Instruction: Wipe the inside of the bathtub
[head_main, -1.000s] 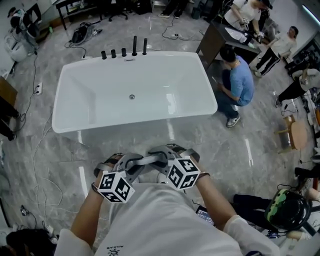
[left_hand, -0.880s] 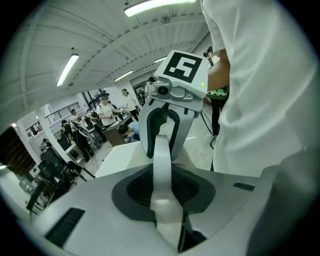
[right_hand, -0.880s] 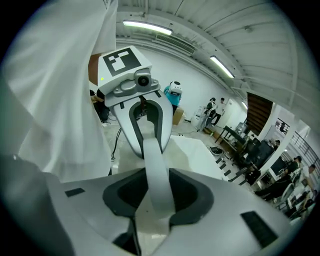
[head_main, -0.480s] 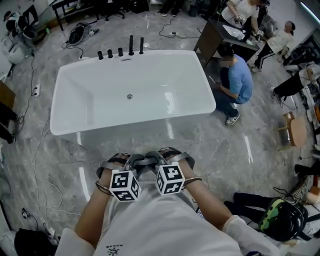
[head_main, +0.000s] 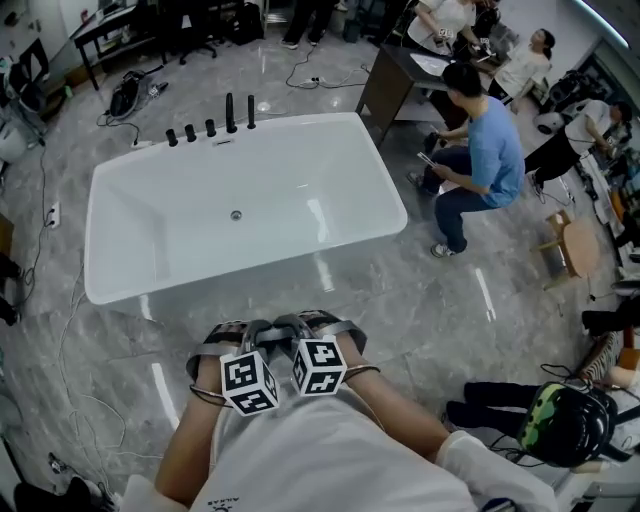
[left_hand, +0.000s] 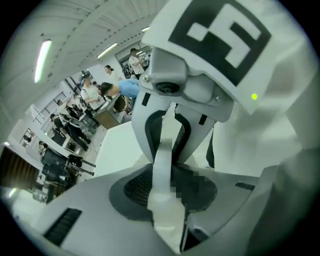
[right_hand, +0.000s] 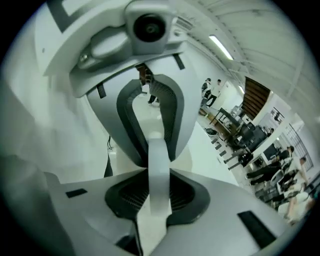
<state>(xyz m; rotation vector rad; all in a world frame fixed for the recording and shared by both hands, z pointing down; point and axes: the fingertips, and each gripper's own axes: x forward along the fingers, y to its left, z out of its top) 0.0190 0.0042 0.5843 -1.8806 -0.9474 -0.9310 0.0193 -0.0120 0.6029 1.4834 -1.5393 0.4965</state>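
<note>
Loose cables (head_main: 72, 300) are being seen trailing over the grey marble floor (head_main: 420, 290) at the far left. Right of them, the white bathtub (head_main: 310, 185) is being shown standing free in the middle of the room, beyond the grippers, with its open top facing up. Its long axis is being laid left to right across the scene, the right end angled slightly farther away. A row of black taps (head_main: 210, 125) is being carried on the far long rim, toward the left end. The drain (head_main: 237, 215) is being seen in the tub floor just nearer than the taps. A stretch of floor is being left between the tub's near rim and the two grippers, which are being held tip to tip at the person's chest.

The left gripper (head_main: 268, 328) is being held with its jaws partly apart. They have just been opening, and a pale strip (left_hand: 165, 160) is being seen between them, with a dark gap on one side. The right gripper (head_main: 303, 322) is being held with narrow jaws, pressed against the pale strip from both sides.

Beside the tub's right end, a person in a blue shirt (head_main: 490, 150) is being seen crouching, with a dark desk (head_main: 395, 85) farther back. A wooden stool (head_main: 570, 245) and a green-and-black helmet (head_main: 560, 420) are being seen farther right, well apart from the tub.
</note>
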